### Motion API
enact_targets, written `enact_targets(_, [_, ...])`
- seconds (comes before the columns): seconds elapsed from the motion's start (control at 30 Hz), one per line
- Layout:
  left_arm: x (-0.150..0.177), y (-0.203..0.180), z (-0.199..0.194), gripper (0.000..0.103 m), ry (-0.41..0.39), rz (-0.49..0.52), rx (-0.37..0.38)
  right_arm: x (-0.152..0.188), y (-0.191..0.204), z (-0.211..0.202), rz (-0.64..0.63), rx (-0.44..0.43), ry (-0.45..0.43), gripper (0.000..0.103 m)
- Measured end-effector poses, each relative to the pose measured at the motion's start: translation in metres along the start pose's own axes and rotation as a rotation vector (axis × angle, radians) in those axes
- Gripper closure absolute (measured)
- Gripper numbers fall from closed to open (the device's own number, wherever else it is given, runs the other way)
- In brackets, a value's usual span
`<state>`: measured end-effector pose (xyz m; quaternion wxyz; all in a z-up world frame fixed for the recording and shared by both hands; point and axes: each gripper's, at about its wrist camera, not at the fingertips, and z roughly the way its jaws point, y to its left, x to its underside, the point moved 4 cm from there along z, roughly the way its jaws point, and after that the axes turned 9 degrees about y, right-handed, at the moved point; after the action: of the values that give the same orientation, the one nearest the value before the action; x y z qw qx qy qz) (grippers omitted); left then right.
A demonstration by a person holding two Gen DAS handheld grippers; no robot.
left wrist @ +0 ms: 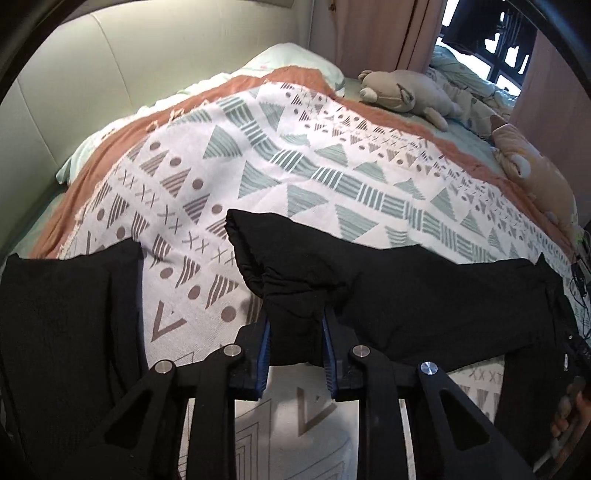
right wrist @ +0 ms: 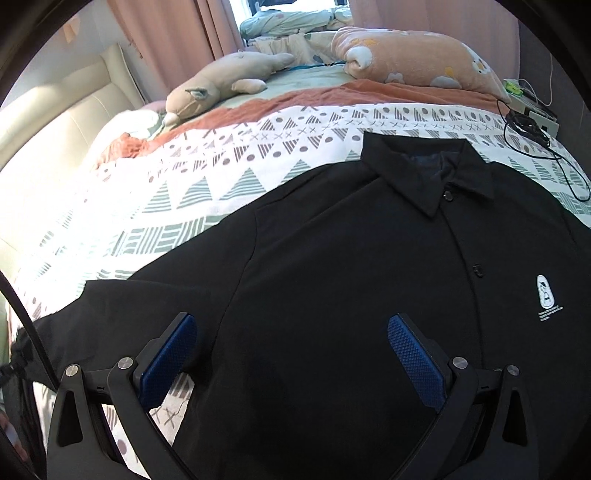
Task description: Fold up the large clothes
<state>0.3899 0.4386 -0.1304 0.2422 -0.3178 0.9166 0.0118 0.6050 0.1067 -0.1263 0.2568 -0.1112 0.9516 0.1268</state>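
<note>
Left wrist view: your left gripper [left wrist: 295,332] is clamped on a bunched sleeve [left wrist: 291,273] of the black shirt [left wrist: 424,302] — blue pads pressing the fabric from both sides.
Right wrist view: your right gripper [right wrist: 291,354] hovers over the shirt's chest, jaws wide apart, nothing between the pads.
Shirt: spread face-up on the patterned blanket [right wrist: 192,206], collar [right wrist: 413,173] toward the bed's far edge, buttoned, a small white logo [right wrist: 546,293] on the chest.
Second dark cloth [left wrist: 66,325]: lies at the blanket's near-left edge in the left wrist view — whether it belongs to the shirt, you cannot tell.
Far edge of bed: two plush toys [right wrist: 221,85] by the pink curtains [right wrist: 177,29].
</note>
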Motion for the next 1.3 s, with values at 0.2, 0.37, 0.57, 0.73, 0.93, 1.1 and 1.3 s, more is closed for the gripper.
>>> enact_targets(0.2, [-0.029,-0.062,-0.077,0.078,-0.127,0.101,0.044,0.017,-0.037,-0.042,0.074,-0.035,-0.042,0.0])
enact_targets(0.37, [-0.039,-0.119,-0.134,0.079,-0.209,0.177,0.092,0.029,-0.07,-0.086,0.127,-0.038,-0.096,0.0])
enact_targets(0.57, [-0.04,-0.191,-0.191,0.079,-0.284,0.296,0.125,0.054,-0.109,-0.148,0.16,-0.033,-0.192,0.0])
enact_targets(0.73, [-0.039,-0.25,-0.229,0.079,-0.331,0.377,0.163,0.099,-0.152,-0.168,0.206,0.002,-0.223,0.0])
enact_targets(0.93, [-0.025,-0.323,-0.249,0.079,-0.348,0.494,0.182,0.125,-0.2,-0.165,0.315,-0.012,-0.213,0.0])
enact_targets(1.1, [-0.006,-0.386,-0.253,0.079,-0.353,0.617,0.168,0.119,-0.23,-0.158,0.401,-0.042,-0.202,0.0])
enact_targets(1.3, [0.014,-0.457,-0.238,0.079,-0.303,0.692,0.246,0.105,-0.27,-0.162,0.509,-0.101,-0.212,0.0])
